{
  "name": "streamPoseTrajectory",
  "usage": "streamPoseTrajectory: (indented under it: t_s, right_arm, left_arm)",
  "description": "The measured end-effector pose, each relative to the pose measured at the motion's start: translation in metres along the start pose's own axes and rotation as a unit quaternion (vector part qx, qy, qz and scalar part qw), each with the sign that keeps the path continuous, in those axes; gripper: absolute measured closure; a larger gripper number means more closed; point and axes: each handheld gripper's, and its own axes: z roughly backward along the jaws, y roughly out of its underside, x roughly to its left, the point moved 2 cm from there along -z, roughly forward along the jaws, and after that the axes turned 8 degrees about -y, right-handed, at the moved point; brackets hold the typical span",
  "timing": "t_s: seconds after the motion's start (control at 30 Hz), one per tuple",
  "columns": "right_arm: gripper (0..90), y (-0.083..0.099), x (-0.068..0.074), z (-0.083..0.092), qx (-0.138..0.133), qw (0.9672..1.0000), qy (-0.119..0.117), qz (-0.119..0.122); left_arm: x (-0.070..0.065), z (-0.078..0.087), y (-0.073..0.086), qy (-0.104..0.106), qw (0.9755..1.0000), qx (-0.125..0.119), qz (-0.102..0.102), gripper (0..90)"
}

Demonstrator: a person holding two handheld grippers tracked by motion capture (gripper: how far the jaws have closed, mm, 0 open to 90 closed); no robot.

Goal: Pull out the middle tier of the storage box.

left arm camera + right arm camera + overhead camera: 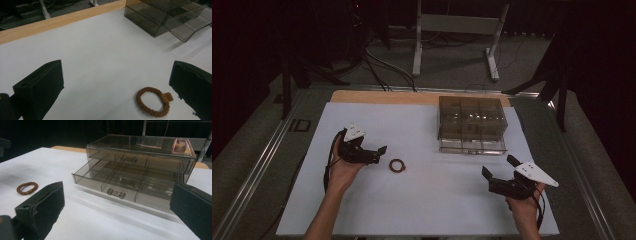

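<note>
Nearest the person, the right gripper (498, 171) hovered over the near right part of the white table cover (427, 210) with its jaws spread wide and nothing between them, pointing toward the organizer. Further in on the left, the left gripper (381, 151) was likewise wide apart and empty, aimed right at the braided brown bracelet (397, 165). The bracelet lay flat on the cover just beyond the left gripper's tips, near but not touching them. As a closed ring it had no real long axis; in the left gripper view its small tag (167, 97) stuck out toward the right-hand jaw. Farther back on the right stood the smoky clear drawer organizer (471, 120), its lower drawer (112, 181) pulled out toward the person, the upper one shut.
</note>
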Motion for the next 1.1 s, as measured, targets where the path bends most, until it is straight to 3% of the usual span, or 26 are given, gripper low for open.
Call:
streamPoseTrajectory:
  t_s: [1.1]
  right_arm:
    - [0.0,0.000,-0.001,0.000,0.001,1.0000,0.001,0.001]
  left_arm:
    - [-0.008,-0.019,-0.004,0.017,0.9993,0.030,-0.014,0.9]
